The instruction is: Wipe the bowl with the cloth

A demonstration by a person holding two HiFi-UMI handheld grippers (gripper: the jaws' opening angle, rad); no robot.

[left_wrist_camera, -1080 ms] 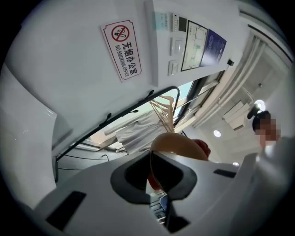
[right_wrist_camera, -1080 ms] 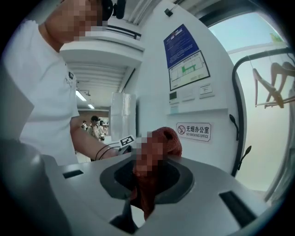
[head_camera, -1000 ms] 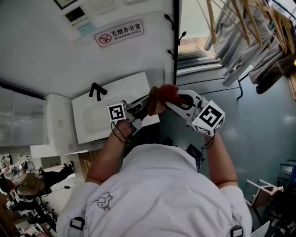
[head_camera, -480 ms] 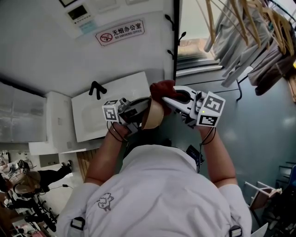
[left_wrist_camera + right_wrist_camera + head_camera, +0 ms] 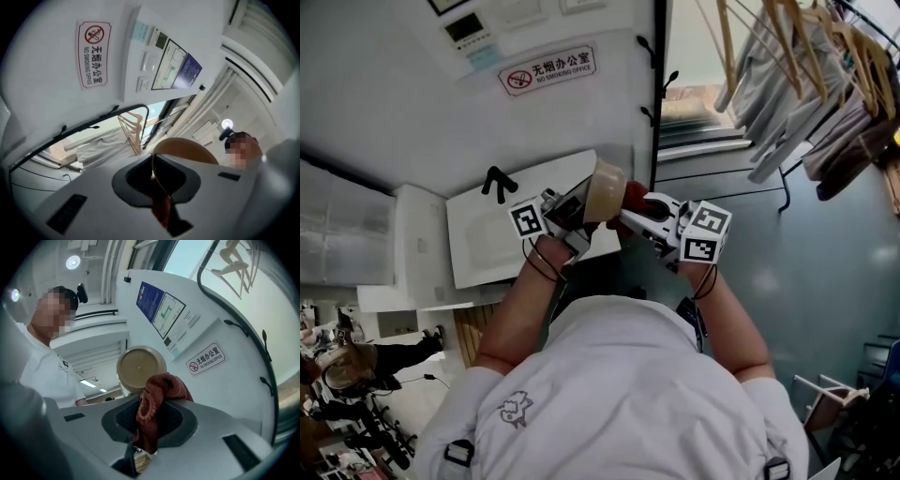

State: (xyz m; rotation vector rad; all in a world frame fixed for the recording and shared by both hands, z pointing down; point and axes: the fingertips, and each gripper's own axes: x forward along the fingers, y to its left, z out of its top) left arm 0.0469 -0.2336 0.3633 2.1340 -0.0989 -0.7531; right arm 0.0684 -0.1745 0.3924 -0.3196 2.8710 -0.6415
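Note:
I hold a tan bowl up in front of me by its rim, tilted on its side. The rim runs between the jaws of my left gripper, which are easing open while still pinching it; in the left gripper view the bowl rises just beyond that gripper. My right gripper is shut on a bunched red-brown cloth pressed against the bowl's right side. In the right gripper view the cloth fills the jaws of that gripper, with the bowl's round base behind it.
A white basin with a black tap sits below my hands against the wall. A no-smoking sign hangs on the wall above. Clothes on hangers hang at the upper right by a window.
The bowl has been lifted and turned, so its tan outside now shows above the grippers. The cloth has slid from over the bowl to its right side. The right gripper has moved left.

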